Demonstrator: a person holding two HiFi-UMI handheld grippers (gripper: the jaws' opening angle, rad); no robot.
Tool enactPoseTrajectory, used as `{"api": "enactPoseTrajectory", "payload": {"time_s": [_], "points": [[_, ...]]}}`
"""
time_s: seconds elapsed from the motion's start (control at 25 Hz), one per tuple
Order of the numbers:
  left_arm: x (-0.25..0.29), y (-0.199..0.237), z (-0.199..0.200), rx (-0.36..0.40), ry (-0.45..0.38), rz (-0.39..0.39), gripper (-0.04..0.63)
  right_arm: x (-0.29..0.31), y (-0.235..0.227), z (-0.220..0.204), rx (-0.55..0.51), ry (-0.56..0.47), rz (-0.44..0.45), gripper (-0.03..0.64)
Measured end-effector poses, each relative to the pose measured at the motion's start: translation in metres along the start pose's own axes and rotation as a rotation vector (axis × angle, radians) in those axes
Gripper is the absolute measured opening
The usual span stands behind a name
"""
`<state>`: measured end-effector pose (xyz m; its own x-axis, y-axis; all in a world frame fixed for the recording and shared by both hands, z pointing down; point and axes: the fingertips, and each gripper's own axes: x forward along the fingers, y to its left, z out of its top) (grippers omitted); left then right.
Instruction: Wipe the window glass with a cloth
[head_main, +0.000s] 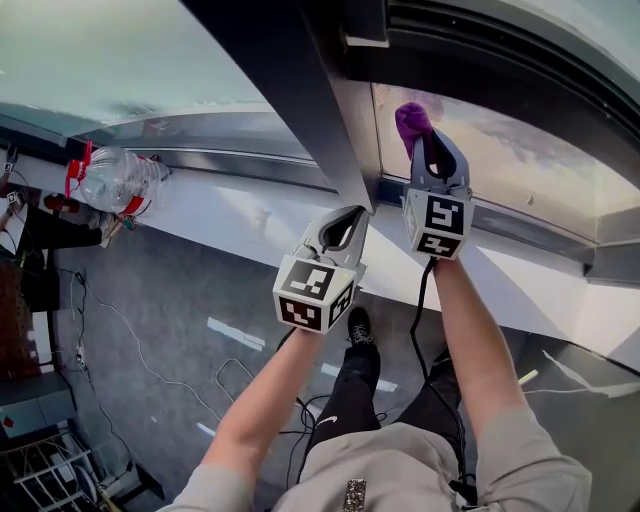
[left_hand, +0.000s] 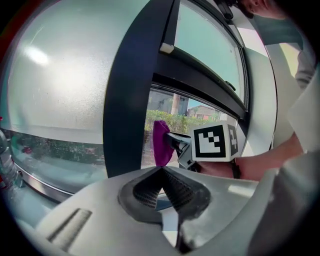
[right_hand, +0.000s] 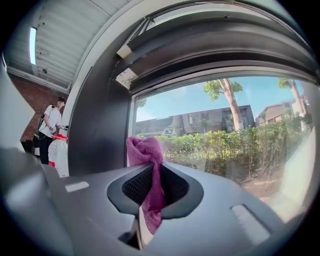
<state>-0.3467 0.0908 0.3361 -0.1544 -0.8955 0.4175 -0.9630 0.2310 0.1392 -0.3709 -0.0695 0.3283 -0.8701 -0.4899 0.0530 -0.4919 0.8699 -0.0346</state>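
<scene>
A purple cloth (head_main: 412, 124) (right_hand: 146, 170) (left_hand: 161, 143) is pinched in my right gripper (head_main: 430, 140) (right_hand: 150, 167), which is shut on it and holds it up against the window glass (head_main: 500, 135) (right_hand: 220, 130) just right of the dark vertical frame post (head_main: 300, 95). My left gripper (head_main: 345, 225) (left_hand: 161, 171) is shut with nothing between its jaws. It hangs a little lower and to the left of the right one, in front of the post and above the white sill (head_main: 230, 215).
A clear plastic spray bottle with a red top (head_main: 115, 180) lies on the sill at the left. A frosted pane (head_main: 110, 50) fills the left side. Cables (head_main: 130, 340) trail over the grey floor below. A person stands far off in the room (right_hand: 50, 125).
</scene>
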Motion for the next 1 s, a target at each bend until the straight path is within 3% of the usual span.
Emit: {"api": "enactPoseTrajectory", "payload": {"time_s": [0.32, 0.68, 1.0], "points": [[0.041, -0.092, 0.012, 0.030, 0.016, -0.126, 0.002, -0.069, -0.119, 0.005, 0.003, 0.014, -0.163, 0.064], [0.115, -0.245, 0.027, 0.089, 0.020, -0.330, 0.002, -0.177, -0.317, 0.019, 0.002, 0.012, -0.436, 0.064], [0.185, -0.363, 0.014, 0.108, 0.020, -0.436, 0.002, -0.246, -0.475, 0.005, -0.017, 0.027, -0.584, 0.064]]}}
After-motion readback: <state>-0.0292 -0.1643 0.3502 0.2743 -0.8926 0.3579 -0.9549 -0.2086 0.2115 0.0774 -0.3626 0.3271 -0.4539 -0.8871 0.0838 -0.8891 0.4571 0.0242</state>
